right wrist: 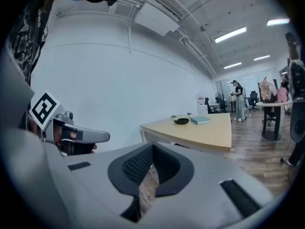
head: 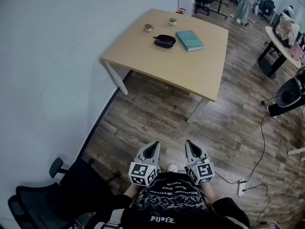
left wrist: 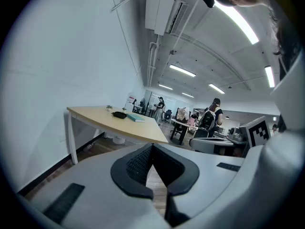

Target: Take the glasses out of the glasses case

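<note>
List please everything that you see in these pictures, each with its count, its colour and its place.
table: one, light wood, by the white wall, ahead of the person
glasses case: one, black, on the far part of the table
book: one, teal, on the table, just right of the case
small potted plants: two, greenish, on the table beyond the case
office chair: one, black, lower left, near the wall
power strip: one, white, on the floor at the right, with a dark cable
floor: brown wood planks
left claw: one, grey, shut, empty, in front of the person
right claw: one, grey, shut, empty, beside the left one
</note>
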`<act>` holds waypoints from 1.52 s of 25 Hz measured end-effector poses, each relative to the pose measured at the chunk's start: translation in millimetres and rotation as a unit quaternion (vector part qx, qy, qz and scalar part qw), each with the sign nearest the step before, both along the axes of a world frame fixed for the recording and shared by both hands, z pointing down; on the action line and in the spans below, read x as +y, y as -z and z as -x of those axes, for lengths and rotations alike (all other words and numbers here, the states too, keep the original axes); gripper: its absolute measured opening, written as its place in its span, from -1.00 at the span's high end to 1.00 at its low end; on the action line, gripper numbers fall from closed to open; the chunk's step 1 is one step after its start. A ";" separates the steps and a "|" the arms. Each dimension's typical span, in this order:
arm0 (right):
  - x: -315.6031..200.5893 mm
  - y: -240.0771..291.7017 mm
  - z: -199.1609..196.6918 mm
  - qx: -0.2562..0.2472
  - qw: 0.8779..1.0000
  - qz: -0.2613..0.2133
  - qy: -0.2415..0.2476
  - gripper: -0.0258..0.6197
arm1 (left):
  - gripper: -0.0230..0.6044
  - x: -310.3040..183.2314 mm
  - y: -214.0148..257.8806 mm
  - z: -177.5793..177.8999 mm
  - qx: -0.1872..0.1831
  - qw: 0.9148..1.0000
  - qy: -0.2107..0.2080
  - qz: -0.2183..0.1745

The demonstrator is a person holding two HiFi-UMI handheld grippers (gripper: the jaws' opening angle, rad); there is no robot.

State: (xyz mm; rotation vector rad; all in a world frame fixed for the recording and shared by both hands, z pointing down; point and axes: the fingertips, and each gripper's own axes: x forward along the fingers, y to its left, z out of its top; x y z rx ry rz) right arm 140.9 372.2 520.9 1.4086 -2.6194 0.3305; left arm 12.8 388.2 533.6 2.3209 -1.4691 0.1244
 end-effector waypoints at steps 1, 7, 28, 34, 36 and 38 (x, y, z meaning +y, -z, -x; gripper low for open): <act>0.7 0.5 0.1 0.001 1.000 -0.002 -0.001 0.91 | 0.91 0.6 0.1 0.3 -0.003 1.000 0.000 -0.001; 3.5 -1.2 3.9 0.008 1.000 -0.005 -0.001 0.91 | 0.91 2.7 -0.9 9.8 -0.005 1.000 0.010 -0.006; 12.8 10.5 -11.9 -0.032 0.997 -0.022 -0.069 0.30 | 0.30 22.1 10.4 30.0 0.026 0.998 0.033 -0.035; 19.8 9.5 -11.1 -0.016 0.996 -0.026 -0.082 0.30 | -0.01 25.4 -2.5 37.6 0.034 0.999 0.034 -0.002; 22.9 9.0 -7.9 -0.018 0.996 -0.024 -0.082 0.30 | -0.01 27.7 -3.4 38.3 0.031 0.999 0.024 0.001; 24.8 7.4 -3.9 -0.022 0.996 -0.018 -0.081 0.30 | -0.01 29.9 -4.0 34.3 0.037 0.999 -0.001 0.006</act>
